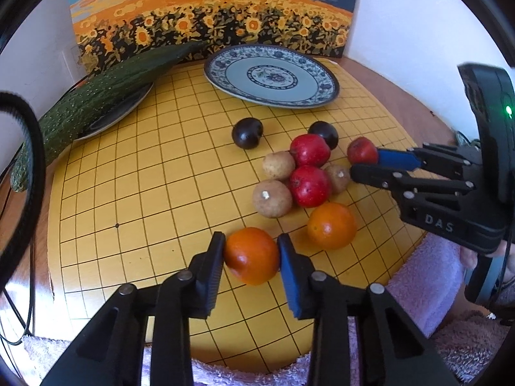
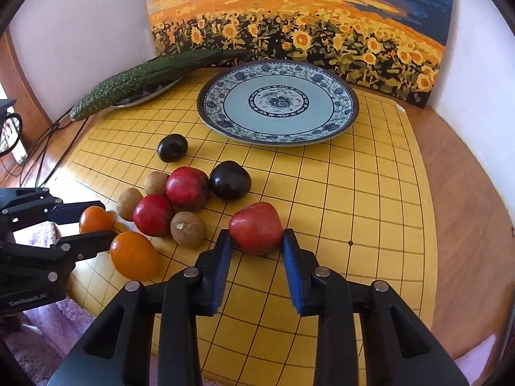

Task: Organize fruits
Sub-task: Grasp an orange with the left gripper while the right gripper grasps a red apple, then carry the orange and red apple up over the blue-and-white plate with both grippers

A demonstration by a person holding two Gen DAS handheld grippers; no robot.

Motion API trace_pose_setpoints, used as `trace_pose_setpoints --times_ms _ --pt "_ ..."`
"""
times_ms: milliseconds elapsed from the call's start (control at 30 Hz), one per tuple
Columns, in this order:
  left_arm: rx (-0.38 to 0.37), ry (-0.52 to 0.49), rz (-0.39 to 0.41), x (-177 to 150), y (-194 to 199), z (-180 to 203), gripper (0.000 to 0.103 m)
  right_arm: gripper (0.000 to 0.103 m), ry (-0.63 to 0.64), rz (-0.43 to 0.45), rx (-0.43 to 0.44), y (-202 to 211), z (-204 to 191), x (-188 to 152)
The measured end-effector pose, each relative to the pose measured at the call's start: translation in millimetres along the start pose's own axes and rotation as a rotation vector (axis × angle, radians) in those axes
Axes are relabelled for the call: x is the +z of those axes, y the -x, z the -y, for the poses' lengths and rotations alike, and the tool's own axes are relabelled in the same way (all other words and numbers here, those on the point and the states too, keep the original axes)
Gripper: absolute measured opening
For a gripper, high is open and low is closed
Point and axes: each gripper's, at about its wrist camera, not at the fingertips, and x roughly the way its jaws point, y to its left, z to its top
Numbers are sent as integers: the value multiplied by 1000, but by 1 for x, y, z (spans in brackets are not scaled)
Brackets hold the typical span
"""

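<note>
The left gripper (image 1: 251,255) slants steeply down over the yellow grid board (image 1: 135,193), jaws clamped on an orange fruit (image 1: 251,255) at the near edge. To its right, the right gripper (image 2: 257,238) slants likewise, pinching a red fruit (image 2: 256,226) beside the fruit cluster (image 2: 167,206).

Fruit cluster (image 2: 180,199) on board (image 2: 370,199), plate (image 2: 276,135) behind, cucumber (image 2: 145,77) far left.

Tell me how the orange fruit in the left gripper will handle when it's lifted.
The orange fruit looks round and glossy, so it may slip or twist between the left gripper's narrow pads. It seems firm, keeping its shape under the grip. Set on the flat grid board, it would probably roll.
</note>
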Motion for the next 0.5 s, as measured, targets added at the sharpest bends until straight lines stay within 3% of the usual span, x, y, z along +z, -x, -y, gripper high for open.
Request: trace_pose_setpoints --times_ms 500 --pt "-27 105 42 19 16 -15 34 32 -43 33 35 19 -5 -1"
